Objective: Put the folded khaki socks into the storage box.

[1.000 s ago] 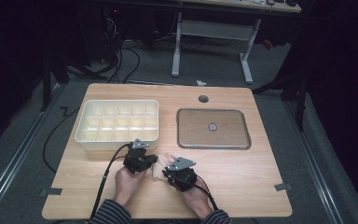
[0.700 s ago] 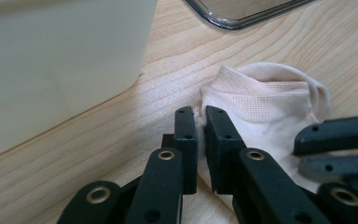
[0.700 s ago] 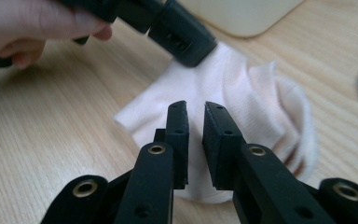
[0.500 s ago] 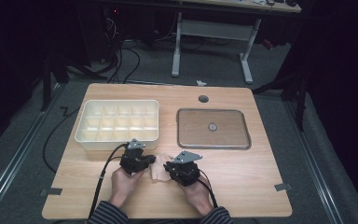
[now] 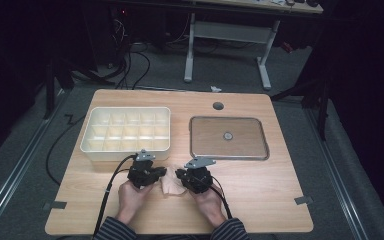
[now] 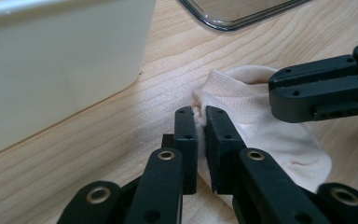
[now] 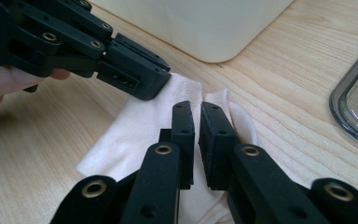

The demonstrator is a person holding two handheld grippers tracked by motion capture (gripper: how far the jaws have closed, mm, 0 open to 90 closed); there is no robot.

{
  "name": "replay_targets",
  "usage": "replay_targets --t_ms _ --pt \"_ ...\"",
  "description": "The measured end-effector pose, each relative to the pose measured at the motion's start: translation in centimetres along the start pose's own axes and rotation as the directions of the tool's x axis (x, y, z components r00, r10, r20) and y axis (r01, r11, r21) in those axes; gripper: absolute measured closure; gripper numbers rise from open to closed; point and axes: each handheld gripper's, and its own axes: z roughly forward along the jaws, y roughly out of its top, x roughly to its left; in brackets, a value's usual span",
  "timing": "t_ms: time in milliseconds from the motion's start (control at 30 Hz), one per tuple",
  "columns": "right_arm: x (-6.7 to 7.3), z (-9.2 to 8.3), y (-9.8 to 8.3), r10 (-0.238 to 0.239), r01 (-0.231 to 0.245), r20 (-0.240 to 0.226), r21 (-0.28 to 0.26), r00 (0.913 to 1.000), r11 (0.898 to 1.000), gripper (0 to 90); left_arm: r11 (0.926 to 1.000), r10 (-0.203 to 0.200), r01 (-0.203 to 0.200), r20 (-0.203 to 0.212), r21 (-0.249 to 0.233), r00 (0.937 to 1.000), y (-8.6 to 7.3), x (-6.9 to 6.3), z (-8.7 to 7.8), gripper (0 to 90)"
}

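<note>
Sock (image 6: 261, 121) lies between my fingers (image 6: 186, 140): left gripper (image 6: 200, 114) clamped on its cuff, right gripper (image 7: 196, 109) just closing on the edge. I should pull apart gently, keeping both grips.

The left claw (image 6: 201, 122) pinches the pale sock (image 6: 279, 140) on the wooden table (image 6: 135, 112), right claw (image 6: 279, 95) alongside.

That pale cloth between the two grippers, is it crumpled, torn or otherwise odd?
The cloth lies rumpled on the table, its near edge bunched where the left gripper pinches it. No tear or stain shows. Nothing else stands out.
</note>
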Motion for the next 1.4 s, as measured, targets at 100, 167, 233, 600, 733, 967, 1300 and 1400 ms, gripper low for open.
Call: replay_targets --t_ms 100,167,233,600,733,967,1300,1400 --pt "-0.1 0.2 0.0 0.004 -0.004 0.001 0.006 1.0000 1.000 84.7 1.0000 -0.005 0.005 0.002 -0.001 1.0000 -0.1 0.0 0.0 84.1" --pt "-0.1 0.4 0.0 0.005 -0.005 0.001 0.007 1.0000 1.000 84.7 1.0000 -0.003 0.003 0.002 0.000 1.0000 -0.2 0.0 0.0 84.0" --pt "-0.1 0.5 0.0 0.011 -0.011 0.002 0.011 0.9999 1.000 84.7 1.0000 -0.001 0.001 0.003 0.001 1.0000 -0.2 0.0 -0.1 84.0" --pt "-0.1 1.5 0.5 -0.017 0.015 0.028 0.042 0.9995 0.999 84.7 1.0000 0.000 0.000 0.009 -0.005 1.0000 -0.2 0.1 -0.5 84.1" --pt "-0.3 1.7 0.4 -0.007 0.006 0.029 0.055 0.9995 0.998 84.7 0.9999 -0.002 0.002 0.016 -0.011 0.9999 -0.2 0.2 -0.6 84.0" --pt "-0.4 2.0 0.3 -0.011 0.008 0.033 0.068 0.9994 0.998 84.7 0.9998 -0.005 0.005 0.032 -0.020 0.9995 -0.1 0.2 -0.8 83.8" --pt "-0.5 2.2 0.3 -0.011 0.009 0.033 0.070 0.9994 0.998 84.6 0.9990 0.008 -0.006 0.060 -0.043 0.9982 0.2 -0.2 -1.4 84.1" --pt "-0.5 2.3 0.3 -0.019 0.017 0.029 0.069 0.9994 0.997 84.7 0.9982 0.007 -0.002 0.081 -0.060 0.9967 0.4 -0.3 -1.6 84.3"
